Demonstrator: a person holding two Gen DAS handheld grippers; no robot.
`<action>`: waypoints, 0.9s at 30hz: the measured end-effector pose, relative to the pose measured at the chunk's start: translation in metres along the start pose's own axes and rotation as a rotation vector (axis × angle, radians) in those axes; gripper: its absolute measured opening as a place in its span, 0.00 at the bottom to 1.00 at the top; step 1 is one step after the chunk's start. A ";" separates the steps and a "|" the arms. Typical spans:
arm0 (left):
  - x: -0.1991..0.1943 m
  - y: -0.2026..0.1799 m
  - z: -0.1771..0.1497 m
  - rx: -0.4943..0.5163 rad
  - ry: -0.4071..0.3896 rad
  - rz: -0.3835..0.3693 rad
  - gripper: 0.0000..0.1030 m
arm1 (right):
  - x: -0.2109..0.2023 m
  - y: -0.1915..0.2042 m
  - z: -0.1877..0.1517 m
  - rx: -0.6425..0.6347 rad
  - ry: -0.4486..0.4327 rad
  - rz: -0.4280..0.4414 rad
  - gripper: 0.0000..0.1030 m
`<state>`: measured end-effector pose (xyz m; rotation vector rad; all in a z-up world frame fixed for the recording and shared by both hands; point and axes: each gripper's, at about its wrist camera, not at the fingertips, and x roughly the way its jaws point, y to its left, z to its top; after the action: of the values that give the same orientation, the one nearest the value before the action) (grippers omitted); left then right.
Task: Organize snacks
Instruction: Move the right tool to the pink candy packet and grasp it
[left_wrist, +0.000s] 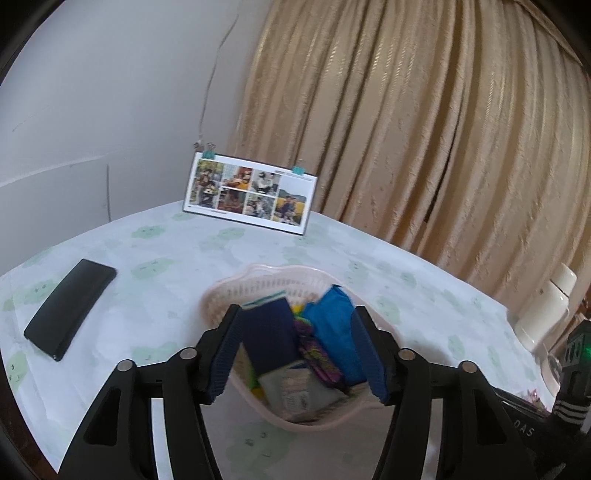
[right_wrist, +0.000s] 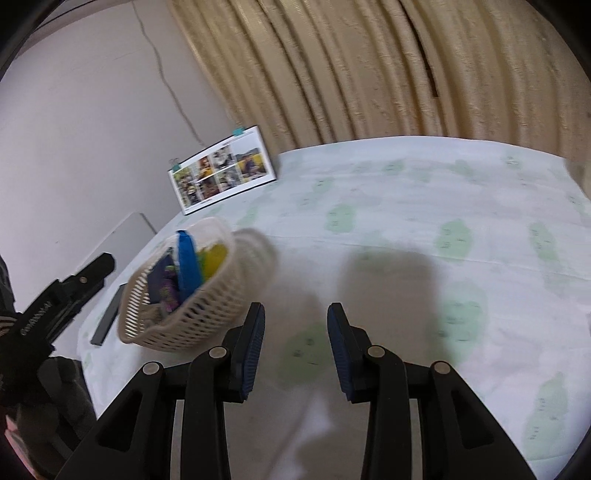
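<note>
Snacks seem already gathered: no loose packet lies on the tablecloth (right_wrist: 406, 229) in either view, and all the packets I can see stand inside the pale plastic basket (left_wrist: 258, 280). So I judge the task as almost finished; perhaps only putting the basket in its final place is left, but I cannot be sure.

Going from left to right in the left wrist view, a black phone (left_wrist: 70, 306) lies flat on the cloth, well apart from the basket. The photo calendar (left_wrist: 251, 192) stands at the far edge of the table. The left gripper (left_wrist: 295, 332) is wide open over the basket and holds nothing. Between its blue pads I see a dark navy packet (left_wrist: 273, 336), a purple patterned one (left_wrist: 314, 350) and a bright blue packet (left_wrist: 332, 317). At the far right stands a white bottle (left_wrist: 546, 310), which the other camera does not show.

The right wrist view shows the basket from outside, at the left, with its lattice wall and something yellow (right_wrist: 216, 258) inside, which is hardly visible from above. The right gripper (right_wrist: 295, 347) is partly open, empty, above bare cloth and beside the basket. This view is blurred, so packet labels are not readable.
</note>
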<state>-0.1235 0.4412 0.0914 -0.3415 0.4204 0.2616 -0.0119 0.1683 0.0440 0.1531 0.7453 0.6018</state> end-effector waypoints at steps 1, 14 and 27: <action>0.000 -0.004 0.000 0.008 0.002 -0.006 0.61 | -0.004 -0.006 -0.001 0.005 -0.005 -0.012 0.33; 0.006 -0.058 -0.014 0.095 0.059 -0.089 0.61 | -0.054 -0.100 -0.009 0.133 -0.051 -0.195 0.35; 0.010 -0.103 -0.029 0.173 0.104 -0.155 0.63 | -0.108 -0.185 -0.013 0.200 -0.117 -0.426 0.35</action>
<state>-0.0921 0.3384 0.0897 -0.2167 0.5127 0.0550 0.0016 -0.0462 0.0357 0.2052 0.6973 0.1118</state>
